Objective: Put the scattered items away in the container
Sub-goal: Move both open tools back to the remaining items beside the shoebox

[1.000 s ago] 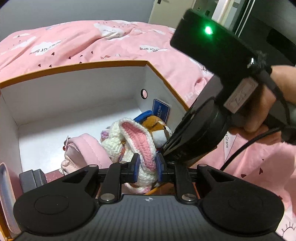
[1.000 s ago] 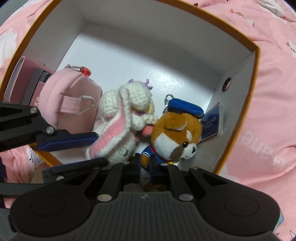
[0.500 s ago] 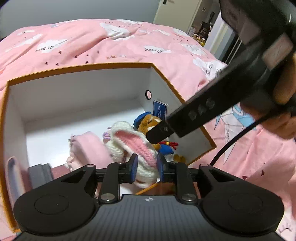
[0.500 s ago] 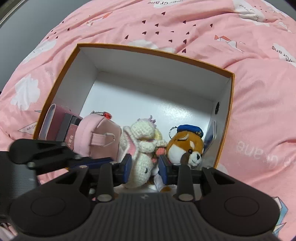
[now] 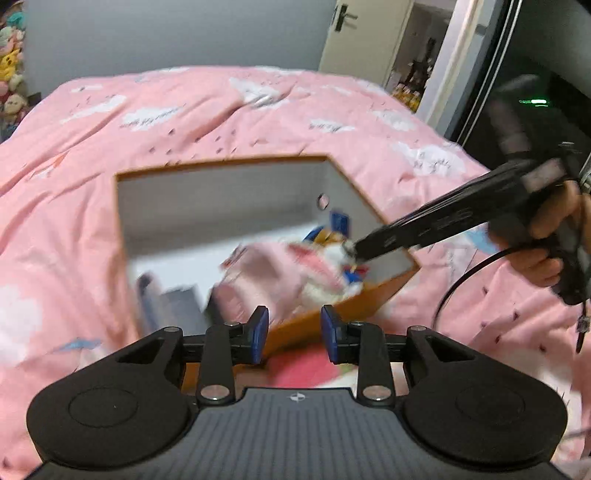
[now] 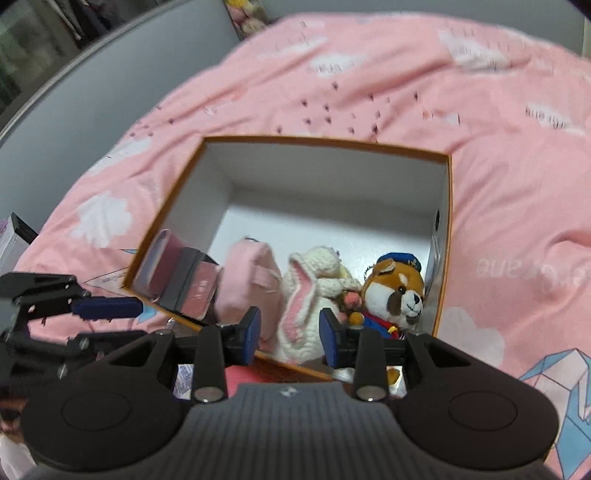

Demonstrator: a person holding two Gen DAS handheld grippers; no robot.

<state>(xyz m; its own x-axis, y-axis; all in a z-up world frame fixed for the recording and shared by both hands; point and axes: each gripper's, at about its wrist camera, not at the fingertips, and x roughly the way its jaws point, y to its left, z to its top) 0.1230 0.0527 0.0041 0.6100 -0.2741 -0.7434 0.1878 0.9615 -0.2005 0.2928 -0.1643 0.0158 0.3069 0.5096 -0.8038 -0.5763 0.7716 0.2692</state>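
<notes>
The orange-rimmed white box (image 5: 221, 164) (image 6: 325, 142) stands on the pink bed. Inside it lie a pink pouch (image 6: 251, 280), a crocheted bunny (image 6: 314, 288) (image 5: 314, 266), a brown dog plush (image 6: 395, 291) with a blue cap, and pink and grey cases (image 6: 177, 280) by the left wall. My left gripper (image 5: 294, 334) (image 6: 110, 321) hangs above the box's near edge, jaws opening, nothing between them. My right gripper (image 6: 290, 332) (image 5: 356, 247) is over the near right corner, jaws also opening and empty; the bunny shows behind its gap. The left wrist view is blurred.
The pink duvet (image 6: 369, 74) with cloud prints spreads all round the box. A hand (image 5: 539, 229) holds the right gripper, with a black cable (image 5: 461, 280) trailing below it. A door (image 5: 354, 33) and a shelf of plush toys (image 5: 11, 44) are at the back.
Both grippers have let go inside the box, the left off the bunny's ear, and risen back out of it. Their jaws have parted. The toys stay in the box.
</notes>
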